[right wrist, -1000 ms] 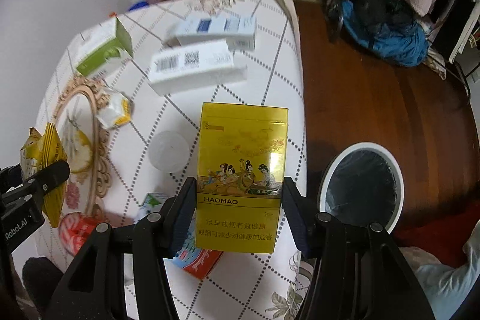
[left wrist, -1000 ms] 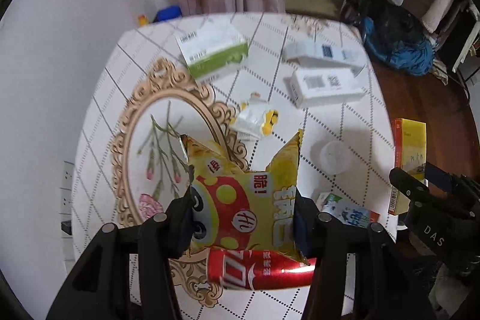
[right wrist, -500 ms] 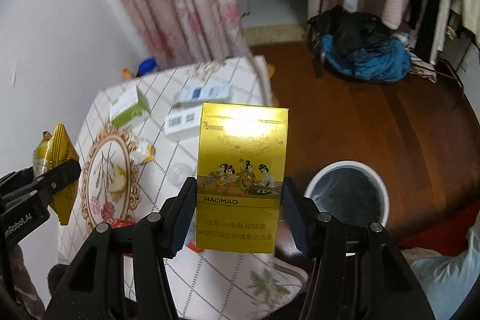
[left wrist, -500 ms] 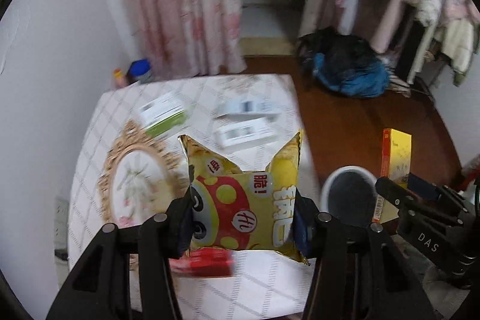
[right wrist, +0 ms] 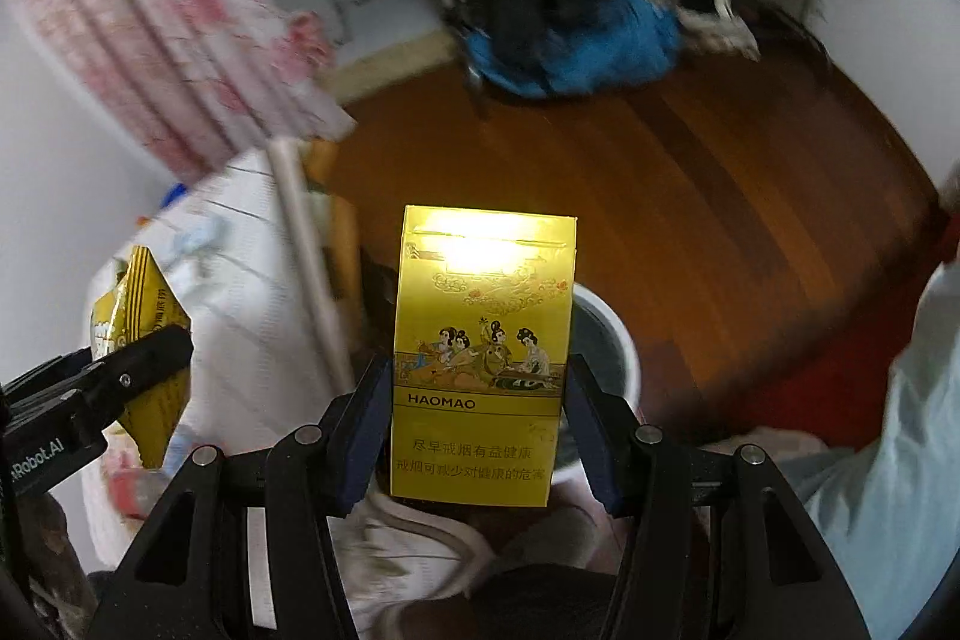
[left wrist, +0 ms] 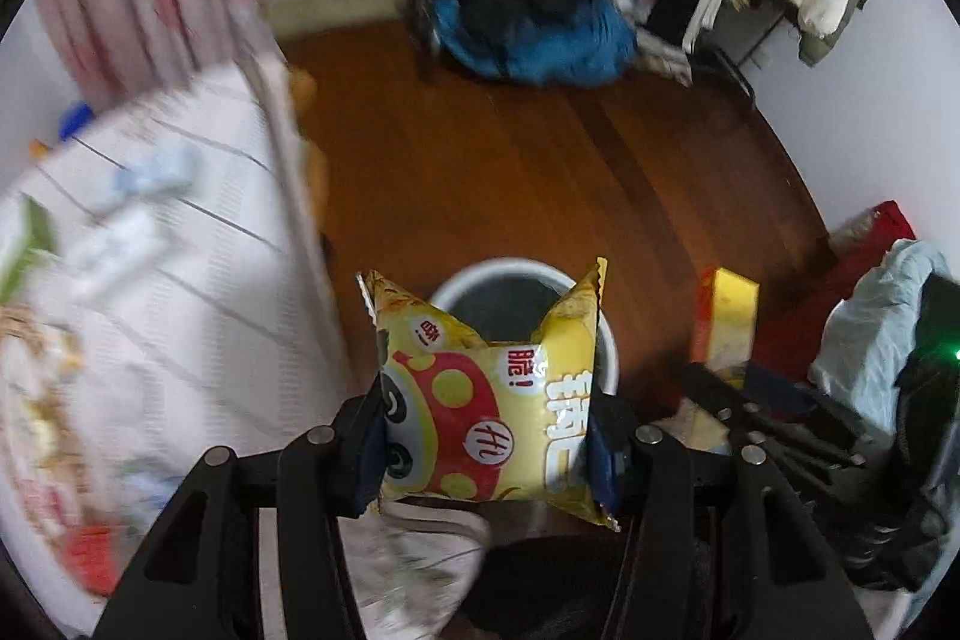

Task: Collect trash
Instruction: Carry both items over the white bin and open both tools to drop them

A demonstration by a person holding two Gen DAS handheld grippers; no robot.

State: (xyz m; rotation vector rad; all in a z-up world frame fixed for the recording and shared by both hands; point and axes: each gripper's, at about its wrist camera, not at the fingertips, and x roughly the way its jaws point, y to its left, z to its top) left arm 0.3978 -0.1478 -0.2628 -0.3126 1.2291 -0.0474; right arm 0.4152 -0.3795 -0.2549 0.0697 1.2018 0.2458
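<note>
Snack bag (left wrist: pixel 489 418) clamped in left gripper (left wrist: pixel 486 451), yellow box (right wrist: pixel 480 370) in right gripper (right wrist: pixel 477 451), bin (left wrist: pixel 606 340) beneath, nothing released; cartons left on worktop (left wrist: pixel 198 280).

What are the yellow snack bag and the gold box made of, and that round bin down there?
Snack bag: probably thin plastic film, glossy, with crimped, zigzag-cut ends. Gold box: apparently coated card with a metallic sheen; straight edges, bright glare near its top. Bin: smooth white rim, likely plastic; its dark inside is unclear.
</note>
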